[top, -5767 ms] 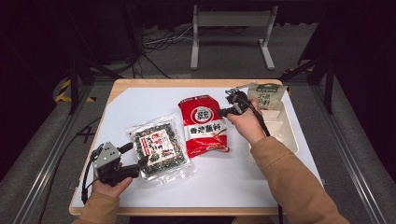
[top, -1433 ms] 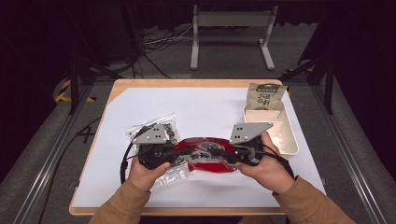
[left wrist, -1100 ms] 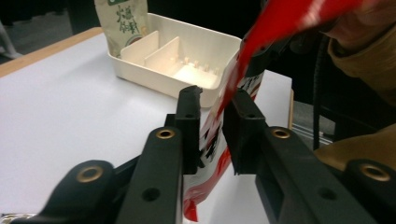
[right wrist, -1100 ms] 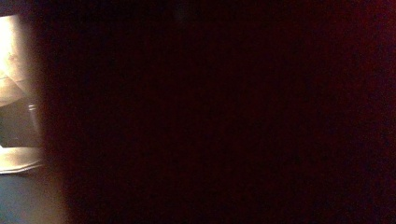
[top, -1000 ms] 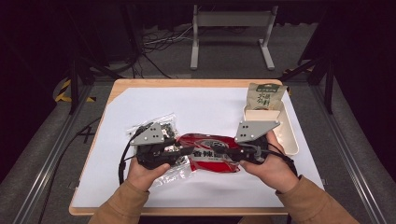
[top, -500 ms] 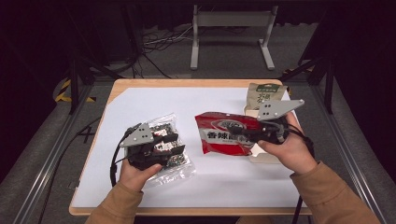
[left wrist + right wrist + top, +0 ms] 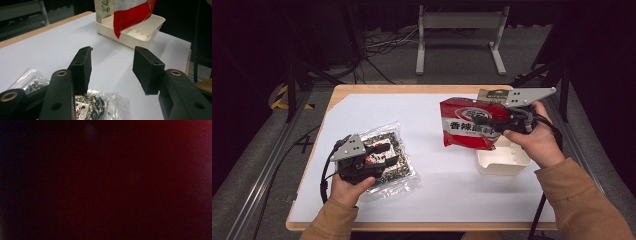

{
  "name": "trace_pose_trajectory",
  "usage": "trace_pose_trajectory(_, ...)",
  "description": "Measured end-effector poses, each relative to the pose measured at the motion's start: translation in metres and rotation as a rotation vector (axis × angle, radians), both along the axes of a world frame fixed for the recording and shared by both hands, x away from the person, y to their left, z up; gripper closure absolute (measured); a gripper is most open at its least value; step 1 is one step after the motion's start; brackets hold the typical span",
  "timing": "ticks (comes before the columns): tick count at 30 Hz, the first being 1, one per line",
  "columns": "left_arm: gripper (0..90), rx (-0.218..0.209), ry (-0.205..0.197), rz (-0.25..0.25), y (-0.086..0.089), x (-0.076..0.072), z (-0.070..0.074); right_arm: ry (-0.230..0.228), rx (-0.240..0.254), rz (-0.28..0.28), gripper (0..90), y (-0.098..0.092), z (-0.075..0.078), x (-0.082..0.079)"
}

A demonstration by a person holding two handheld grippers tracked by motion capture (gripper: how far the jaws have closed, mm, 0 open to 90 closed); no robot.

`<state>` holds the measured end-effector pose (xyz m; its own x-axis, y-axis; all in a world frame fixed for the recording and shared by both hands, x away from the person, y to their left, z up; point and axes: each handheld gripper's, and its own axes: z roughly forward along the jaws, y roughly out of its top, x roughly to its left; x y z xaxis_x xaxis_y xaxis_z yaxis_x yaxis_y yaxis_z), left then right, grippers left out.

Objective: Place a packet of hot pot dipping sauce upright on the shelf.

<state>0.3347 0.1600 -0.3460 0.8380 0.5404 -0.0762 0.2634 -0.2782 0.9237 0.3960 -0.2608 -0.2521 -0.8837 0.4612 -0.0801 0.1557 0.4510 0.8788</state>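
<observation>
Red pouch [image 7: 472,129]: held clear of the surface [image 7: 432,115] by the right tool [image 7: 482,121], jaws clamped on its right-hand part; carried over the left end of the white tray [image 7: 502,162], lower edge hanging above the tray's inside. In the left tool's view the pouch [image 7: 132,15] is seen dangling over the tray [image 7: 130,30]. The right tool's own view is covered in dark red at close range.

Right hand [image 7: 537,140]: wrapped round the tool's body, at the right edge of the surface.

Green pack [image 7: 493,95]: stood at the tray's far end, partly hidden behind the pouch and the tool's grey plate.

Clear bag [image 7: 387,165]: dark contents with a red label, laid flat on the surface at the near left, well apart from the tray.

Left tool [image 7: 379,152]: positioned over the clear bag, jaws about half apart, having just been opening; nothing is gripped between them, the bag [image 7: 100,105] lying beneath.

Surface: white sheet on a wooden-edged top.
</observation>
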Motion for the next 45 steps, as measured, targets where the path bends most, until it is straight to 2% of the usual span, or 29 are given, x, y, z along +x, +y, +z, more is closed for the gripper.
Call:
trace_pose_trajectory(7,46.1,-0.002,0.003,0.036,0.006,0.002,-0.003,-0.011,0.010,-0.019,89.9,-0.020,0.001,0.015)
trace_pose_trajectory(11,44.2,-0.001,-0.009,0.055,0.010,0.003,-0.005,-0.014,0.005,-0.027,89.9,-0.032,0.001,0.025)
trace_pose_trajectory(20,43.5,-0.006,-0.003,0.084,0.017,0.004,-0.006,-0.021,-0.009,-0.086,89.9,-0.057,-0.004,0.043)
trace_pose_trajectory(27,43.6,-0.010,0.000,0.094,0.020,0.004,-0.007,-0.015,-0.015,-0.105,89.9,-0.067,-0.007,0.050)
trace_pose_trajectory(37,43.5,-0.010,0.001,0.098,0.021,0.004,-0.008,-0.023,-0.049,-0.152,89.9,-0.080,-0.013,0.061)
trace_pose_trajectory(45,43.3,-0.013,0.005,0.099,0.019,0.005,-0.009,-0.018,-0.077,-0.177,89.9,-0.083,-0.021,0.073)
